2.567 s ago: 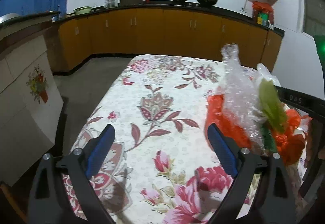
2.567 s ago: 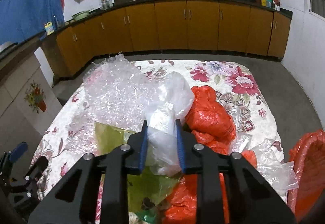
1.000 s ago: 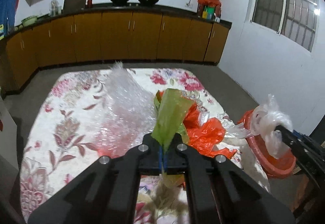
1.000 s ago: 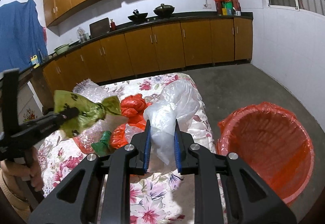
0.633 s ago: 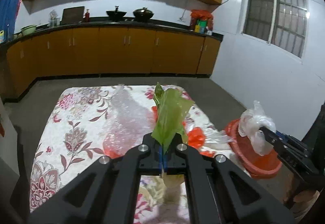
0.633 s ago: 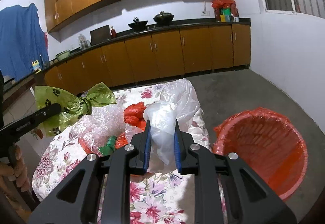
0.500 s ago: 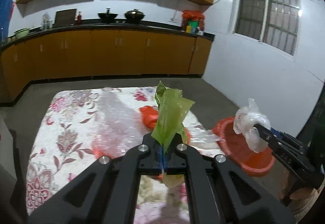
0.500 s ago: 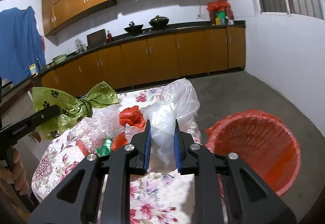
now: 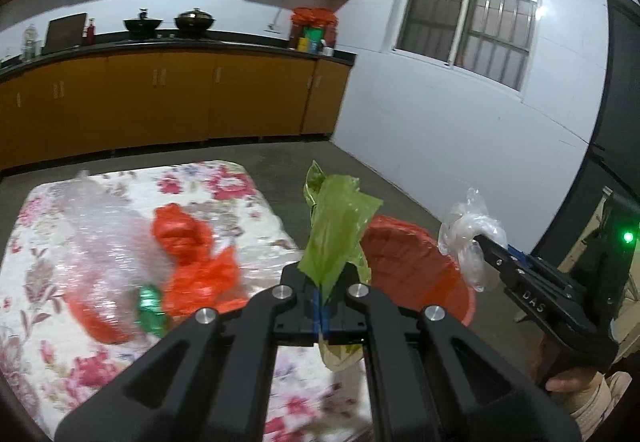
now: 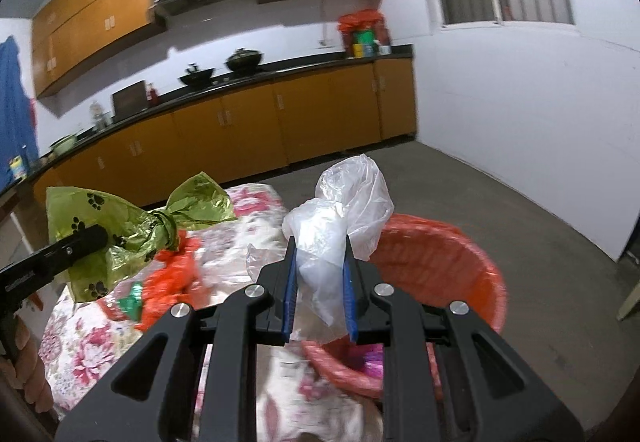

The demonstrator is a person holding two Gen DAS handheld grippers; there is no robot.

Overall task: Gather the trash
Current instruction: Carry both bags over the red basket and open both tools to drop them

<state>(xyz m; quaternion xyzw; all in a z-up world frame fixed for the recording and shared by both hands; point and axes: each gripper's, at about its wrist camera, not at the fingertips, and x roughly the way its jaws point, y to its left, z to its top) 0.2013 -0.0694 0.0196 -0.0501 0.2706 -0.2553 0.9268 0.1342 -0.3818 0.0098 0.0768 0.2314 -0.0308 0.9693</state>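
Left claw (image 9: 321, 308): clamped on green bag (image 9: 338, 230).
Right claw (image 10: 320, 296): clamped on clear bag (image 10: 340, 217), above red bin (image 10: 452, 266).
Table (image 9: 224, 181): red bags (image 9: 192, 266), bubble wrap (image 9: 100, 234).

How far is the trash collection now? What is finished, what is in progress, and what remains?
Done: both pieces are lifted off the table. In hand: the left gripper is shut on the green bag, and the right gripper is shut on the clear plastic bag, held by the red-lined bin. Left: dropping both, then the bubble wrap and orange bags on the table.
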